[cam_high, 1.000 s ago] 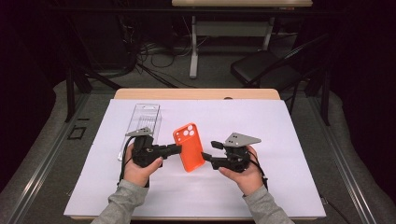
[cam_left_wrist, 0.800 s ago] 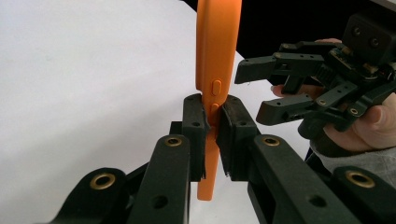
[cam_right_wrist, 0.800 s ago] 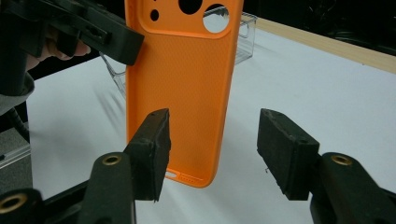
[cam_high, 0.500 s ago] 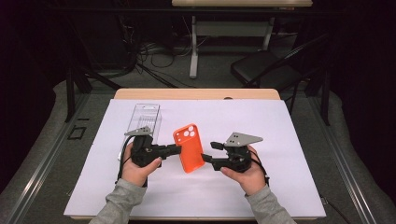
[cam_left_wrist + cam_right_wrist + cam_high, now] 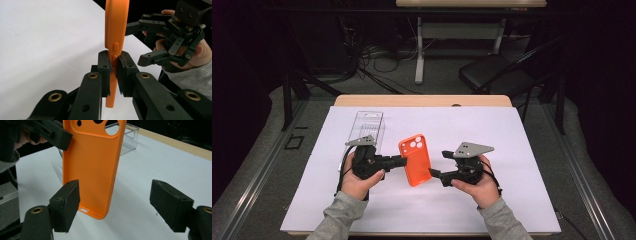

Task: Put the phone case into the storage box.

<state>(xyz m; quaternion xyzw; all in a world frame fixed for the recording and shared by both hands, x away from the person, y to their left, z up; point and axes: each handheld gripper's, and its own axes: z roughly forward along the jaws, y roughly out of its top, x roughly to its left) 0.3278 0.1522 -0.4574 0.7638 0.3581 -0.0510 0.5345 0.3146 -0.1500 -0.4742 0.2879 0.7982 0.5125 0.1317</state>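
Note:
An orange phone case (image 5: 415, 159) hangs upright above the white sheet, camera holes at the top. My left gripper (image 5: 401, 161) is shut on its left side edge; in the left gripper view both pads (image 5: 103, 66) pinch the case (image 5: 116, 30) by its side buttons. My right gripper (image 5: 438, 164) stands open just right of the case. In the right gripper view the case (image 5: 92, 165) hangs between my open jaws, its lower corner close to the left pad (image 5: 66, 202), while the right pad (image 5: 170, 205) stands well apart. The left gripper view also catches the right gripper (image 5: 140, 41), open.
A clear plastic box (image 5: 368, 127) lies on the white sheet (image 5: 522, 150) behind my left hand, also seen as the clear box (image 5: 127, 137). The table's wooden far edge (image 5: 422, 100) lies beyond. A black chair (image 5: 492, 75) and cables are on the floor behind the table.

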